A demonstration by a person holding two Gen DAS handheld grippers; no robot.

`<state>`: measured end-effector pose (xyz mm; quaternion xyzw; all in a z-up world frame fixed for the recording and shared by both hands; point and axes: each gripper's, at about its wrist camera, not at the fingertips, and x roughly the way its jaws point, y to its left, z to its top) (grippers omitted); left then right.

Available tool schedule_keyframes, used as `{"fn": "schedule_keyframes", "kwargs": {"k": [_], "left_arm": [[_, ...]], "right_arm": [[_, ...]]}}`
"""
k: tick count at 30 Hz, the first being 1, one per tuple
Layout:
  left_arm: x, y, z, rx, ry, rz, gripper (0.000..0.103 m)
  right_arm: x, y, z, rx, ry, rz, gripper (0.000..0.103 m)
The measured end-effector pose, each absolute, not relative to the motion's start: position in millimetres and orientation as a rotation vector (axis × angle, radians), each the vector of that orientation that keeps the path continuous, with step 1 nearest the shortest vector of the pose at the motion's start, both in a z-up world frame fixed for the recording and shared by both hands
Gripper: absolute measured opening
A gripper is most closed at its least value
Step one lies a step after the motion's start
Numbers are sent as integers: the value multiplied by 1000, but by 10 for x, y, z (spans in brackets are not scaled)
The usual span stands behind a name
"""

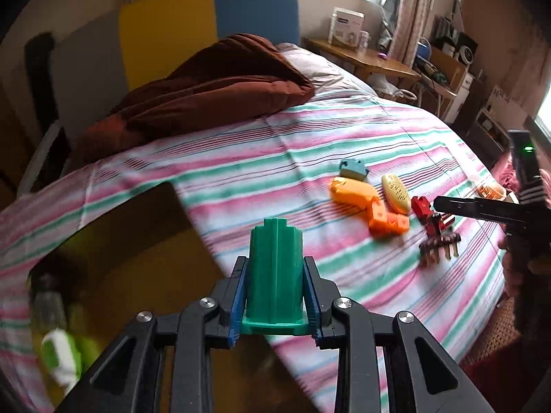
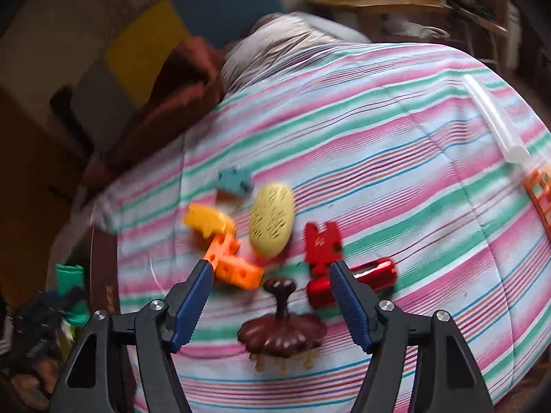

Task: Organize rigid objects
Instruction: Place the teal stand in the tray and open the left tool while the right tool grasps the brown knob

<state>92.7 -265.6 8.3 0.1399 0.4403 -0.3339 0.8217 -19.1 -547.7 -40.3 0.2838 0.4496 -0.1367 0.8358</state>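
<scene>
A bed with a striped sheet [image 1: 275,144] in pink, green and white fills both views. A brown blanket [image 1: 206,93] lies at the upper left, and a wooden table [image 1: 372,58] stands at the upper right. Small plastic toys lie close together at the centre right: an orange piece [image 1: 354,192], a yellow oval [image 2: 272,218], a red piece [image 2: 322,242], a dark brown piece [image 2: 282,330]. The left gripper [image 1: 274,289] is clamped on a green ribbed toy [image 1: 275,268], low in the centre. The right gripper [image 2: 270,296] has its fingers apart above the brown piece.

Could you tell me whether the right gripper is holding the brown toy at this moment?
No, the right gripper stands open above the brown toy, its blue pads clear of it on both sides.
</scene>
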Motion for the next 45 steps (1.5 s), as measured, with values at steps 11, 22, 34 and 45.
{"fn": "schedule_keyframes", "kwargs": {"k": [11, 22, 34, 45], "left_arm": [[770, -1323, 113, 114, 971, -527, 31], [521, 106, -67, -137, 1037, -299, 31], [662, -127, -312, -47, 1123, -299, 31], [748, -293, -620, 87, 1153, -239, 34]], "right_arm": [[-36, -5292, -677, 477, 1099, -292, 22], [-15, -5227, -734, 440, 1108, -301, 21], [15, -5125, -712, 361, 1104, -303, 21], [34, -5091, -708, 320, 1105, -300, 21]]}}
